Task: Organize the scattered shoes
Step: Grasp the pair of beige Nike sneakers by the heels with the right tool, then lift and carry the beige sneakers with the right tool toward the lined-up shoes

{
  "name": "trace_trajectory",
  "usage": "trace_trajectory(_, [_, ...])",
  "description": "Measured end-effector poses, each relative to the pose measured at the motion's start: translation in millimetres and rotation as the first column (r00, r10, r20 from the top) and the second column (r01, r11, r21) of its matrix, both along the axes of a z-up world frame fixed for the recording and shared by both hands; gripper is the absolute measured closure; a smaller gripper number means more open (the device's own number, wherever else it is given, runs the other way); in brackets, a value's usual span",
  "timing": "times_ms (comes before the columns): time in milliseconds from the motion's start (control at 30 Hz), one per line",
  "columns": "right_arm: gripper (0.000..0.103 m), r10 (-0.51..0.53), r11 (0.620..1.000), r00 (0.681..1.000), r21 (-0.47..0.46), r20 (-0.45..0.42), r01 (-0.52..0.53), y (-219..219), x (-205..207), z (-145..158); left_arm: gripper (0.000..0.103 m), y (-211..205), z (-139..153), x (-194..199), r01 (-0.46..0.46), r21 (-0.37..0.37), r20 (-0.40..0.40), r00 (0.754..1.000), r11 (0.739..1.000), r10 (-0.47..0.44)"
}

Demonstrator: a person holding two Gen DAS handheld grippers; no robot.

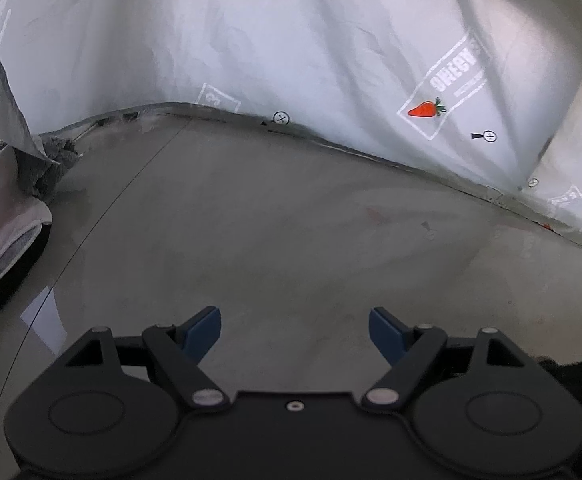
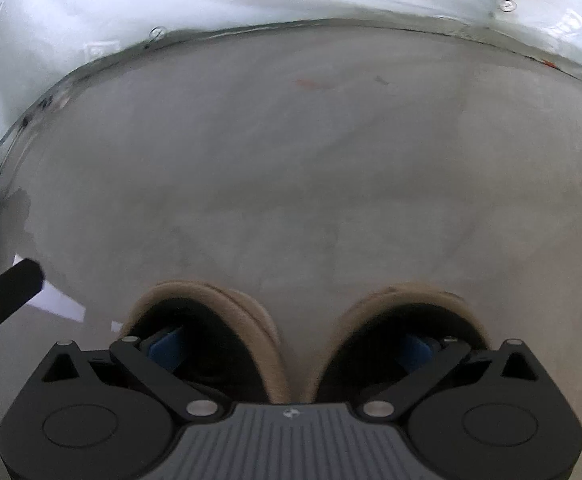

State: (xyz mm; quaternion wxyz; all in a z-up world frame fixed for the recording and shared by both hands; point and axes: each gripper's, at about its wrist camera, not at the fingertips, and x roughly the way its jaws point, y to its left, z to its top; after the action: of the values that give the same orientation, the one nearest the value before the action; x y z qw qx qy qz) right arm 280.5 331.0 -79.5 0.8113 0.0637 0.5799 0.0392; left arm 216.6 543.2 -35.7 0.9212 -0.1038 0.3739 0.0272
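- Left wrist view: the left gripper (image 1: 295, 334) is spread wide and empty over bare grey floor (image 1: 291, 220), pitched down toward a white printed sheet (image 1: 291, 40); likely free to help.
- Right wrist view: the right gripper (image 2: 295, 350) has one finger inside each of two tan shoes (image 2: 211, 320), seemingly carrying them as a pair; pad contact is hidden. It points steeply down.

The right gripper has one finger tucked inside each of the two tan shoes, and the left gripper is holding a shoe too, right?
Not quite. The left gripper holds nothing: the left wrist view shows its blue fingers wide apart over bare floor. The rest is right: in the right wrist view, the right gripper has one finger inside each tan shoe.
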Motion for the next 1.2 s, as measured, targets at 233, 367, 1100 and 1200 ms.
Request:
trace_trajectory(233, [0.002,-0.008,0.996,1.0,-0.084,-0.027,0.006,15.0,5.0,-9.9,0.021,1.1,-4.0,7.0,-0.002,-0.001,-0.016,1.0,1.0,0.002])
trace_trajectory(367, [0.002,-0.01,0.996,1.0,-0.088,-0.025,0.008,15.7,1.3,-9.6,0.021,2.1,-6.4,9.5,0.001,-0.003,-0.025,1.0,1.0,-0.001])
trace_trajectory(1100, [0.05,-0.077,0.997,0.993,-0.026,0.09,0.079,-2.7,-23.5,2.6,0.021,-5.2,9.8,-6.9,0.055,-0.011,0.076,0.996,0.998,-0.054])
trace_trajectory(1200, [0.054,-0.083,0.996,0.988,-0.003,0.133,0.084,-5.4,-32.2,4.3,0.021,-9.2,18.8,-16.9,0.072,-0.005,0.111,0.991,0.997,-0.071])
